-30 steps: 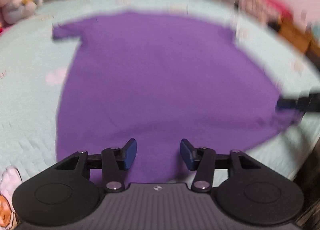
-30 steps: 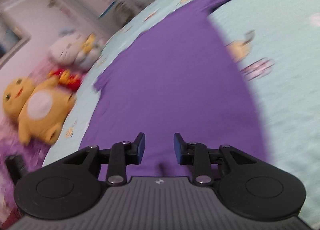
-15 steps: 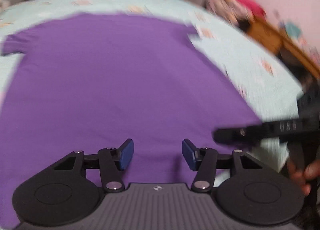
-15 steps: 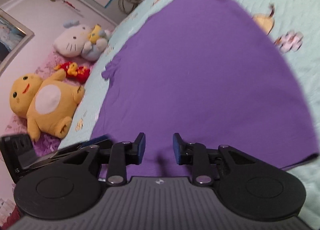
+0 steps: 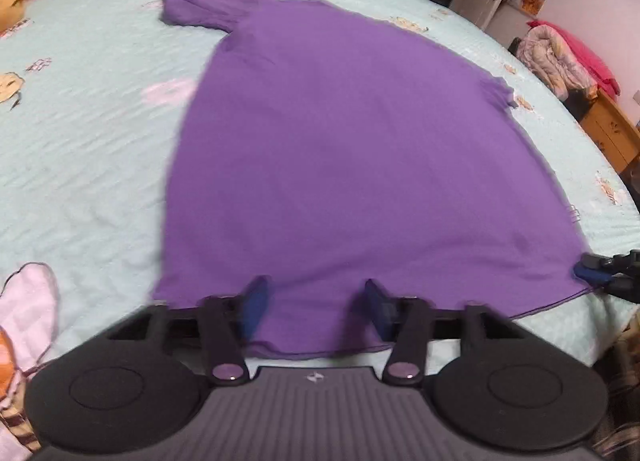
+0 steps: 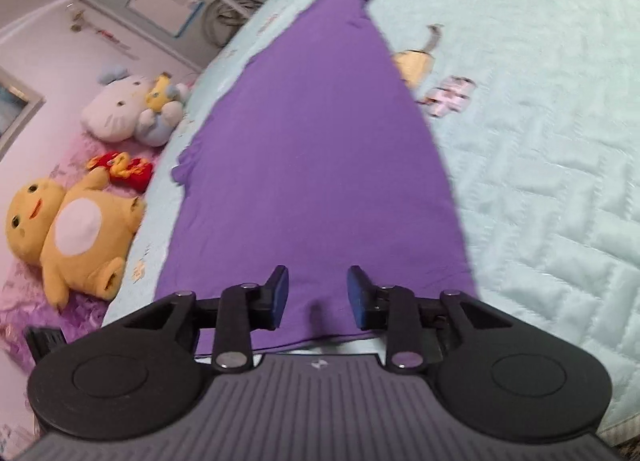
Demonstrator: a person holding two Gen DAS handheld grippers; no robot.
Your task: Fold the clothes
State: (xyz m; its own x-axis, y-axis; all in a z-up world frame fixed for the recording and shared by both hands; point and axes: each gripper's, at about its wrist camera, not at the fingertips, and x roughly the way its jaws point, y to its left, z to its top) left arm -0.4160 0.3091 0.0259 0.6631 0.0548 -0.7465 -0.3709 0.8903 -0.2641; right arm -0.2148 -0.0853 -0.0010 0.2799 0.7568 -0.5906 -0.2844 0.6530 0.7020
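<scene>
Both grippers, left [image 5: 314,307] and right [image 6: 318,297], spread, retreated to the purple shirt's [image 5: 360,165] hem.

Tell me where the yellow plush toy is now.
In the right wrist view, the yellow plush toy lies at far left, beside the bed, below the white plush.

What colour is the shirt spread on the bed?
Plain purple, no print visible. The shirt shows best in the left wrist view.

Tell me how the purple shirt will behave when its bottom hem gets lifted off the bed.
The purple shirt lies flat and thin on the quilted bedspread, so it will probably drape limply. Held at only one point it would likely sag and bunch. Both the left gripper and right gripper are open at the hem.
</scene>
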